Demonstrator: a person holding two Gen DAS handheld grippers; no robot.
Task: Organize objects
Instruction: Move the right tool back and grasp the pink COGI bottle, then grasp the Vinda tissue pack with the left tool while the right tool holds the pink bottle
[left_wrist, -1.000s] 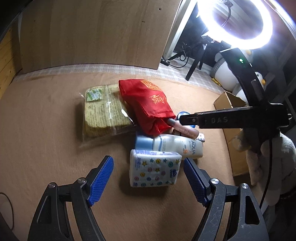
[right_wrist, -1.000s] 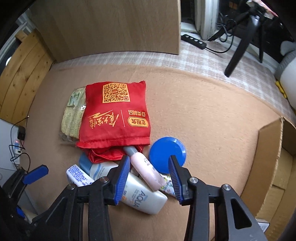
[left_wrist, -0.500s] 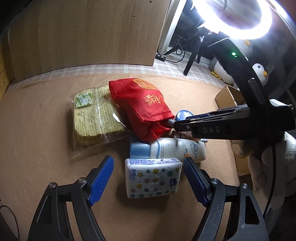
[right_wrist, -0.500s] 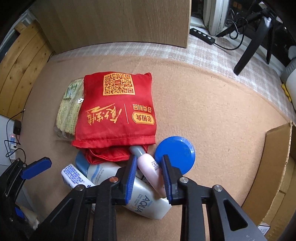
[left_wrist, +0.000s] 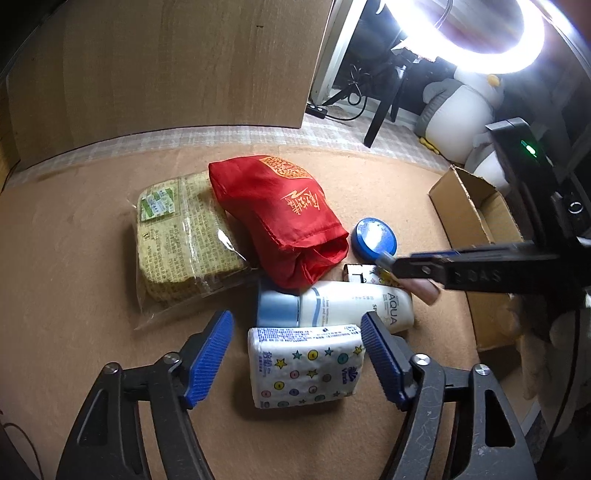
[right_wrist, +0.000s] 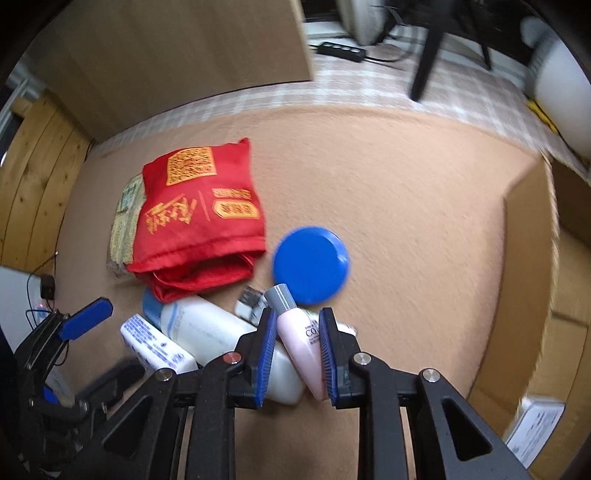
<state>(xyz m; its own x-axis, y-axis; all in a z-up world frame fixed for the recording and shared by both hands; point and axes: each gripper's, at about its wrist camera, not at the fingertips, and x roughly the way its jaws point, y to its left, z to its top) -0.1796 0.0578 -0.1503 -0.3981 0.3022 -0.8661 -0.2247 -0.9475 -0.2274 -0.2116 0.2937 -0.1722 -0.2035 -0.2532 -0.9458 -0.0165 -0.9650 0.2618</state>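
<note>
pulled pink tube (right_wrist: 301, 341) clear of red bag (right_wrist: 201, 218), lifted over white aqua bottle (right_wrist: 221, 339). right gripper (right_wrist: 297, 349) jaws clamped on tube body, long axis along jaws, grey cap forward. cardboard box (right_wrist: 532, 280) lying to right, nearer this hand. left gripper (left_wrist: 297, 360) jaws wide, empty, straddling tissue pack (left_wrist: 306, 363).

Red pouch (left_wrist: 280, 218): 1
Noodle pack (left_wrist: 181, 236): 1
Tissue pack (left_wrist: 306, 365): 1
White bottle (left_wrist: 343, 304): 1
Pink tube (right_wrist: 301, 339): 1
Blue lid (right_wrist: 311, 264): 1
Cardboard box (left_wrist: 476, 236): 1
</note>
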